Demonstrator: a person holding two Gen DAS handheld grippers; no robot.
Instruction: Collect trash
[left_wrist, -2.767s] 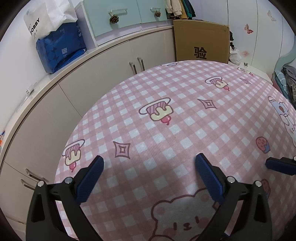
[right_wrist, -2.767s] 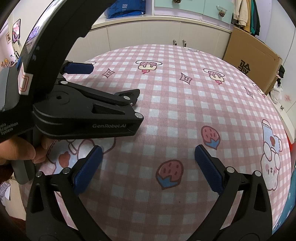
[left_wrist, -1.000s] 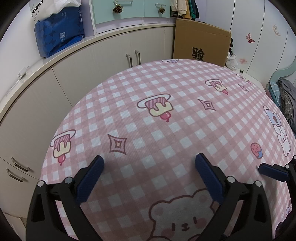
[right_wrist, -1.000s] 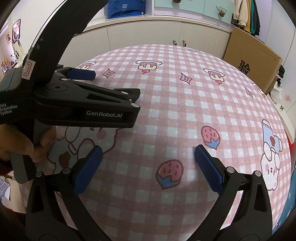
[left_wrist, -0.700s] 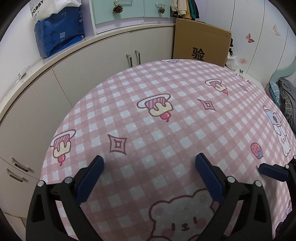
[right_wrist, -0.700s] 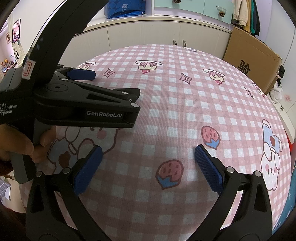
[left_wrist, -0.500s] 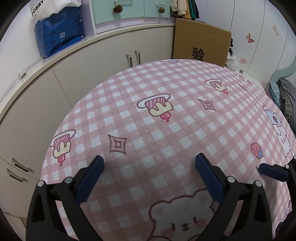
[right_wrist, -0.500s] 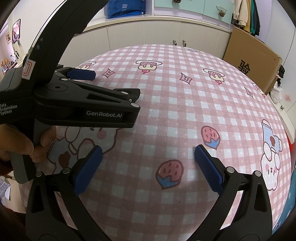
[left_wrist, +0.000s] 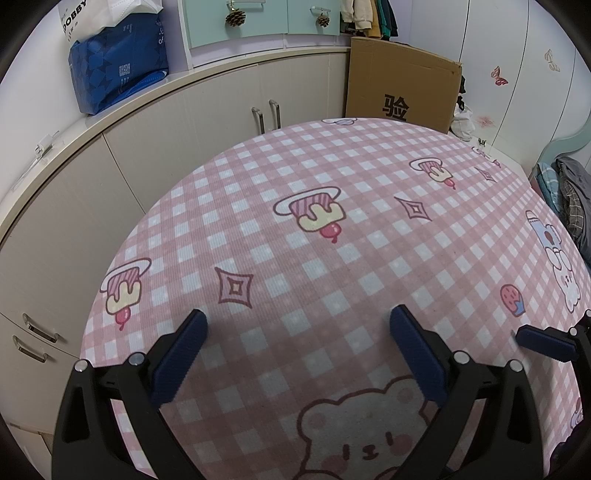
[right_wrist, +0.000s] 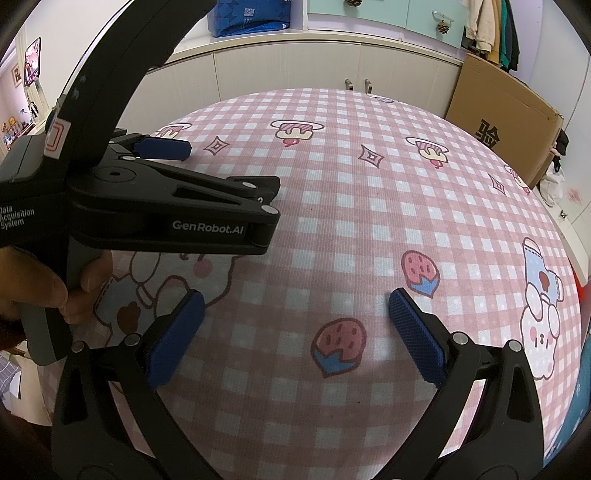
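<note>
Since 2.8 s ago the left gripper (left_wrist: 295, 339) has pulled back and tipped up a little — more of the table's far-left edge and the cabinets (left_wrist: 207, 147) behind it show now; over the last second nothing has shifted in either view. The right gripper (right_wrist: 295, 321) hasn't budged at all. Reads as a pause, no pick under way.

Near to far: both tongs hang released, blue pads wide apart, nothing between them, low over the near part of the table (left_wrist: 369, 177) with its pink checked cloth. In the right wrist view the left gripper sits near the table's left edge, a hand (right_wrist: 40, 284) wrapped round its grip, fingers pointing toward the far edge. The two tools are side by side, roughly parallel. In the left wrist view one blue pad of the right gripper pokes in at the right edge.

Trash: none visible on the cloth in either view — only printed bears and cakes. Past the far edge stand a cardboard box (left_wrist: 402, 88) and a blue bag (left_wrist: 118, 70) on the counter. Judgement: the target is out of frame, so the next move needs a look elsewhere first.
</note>
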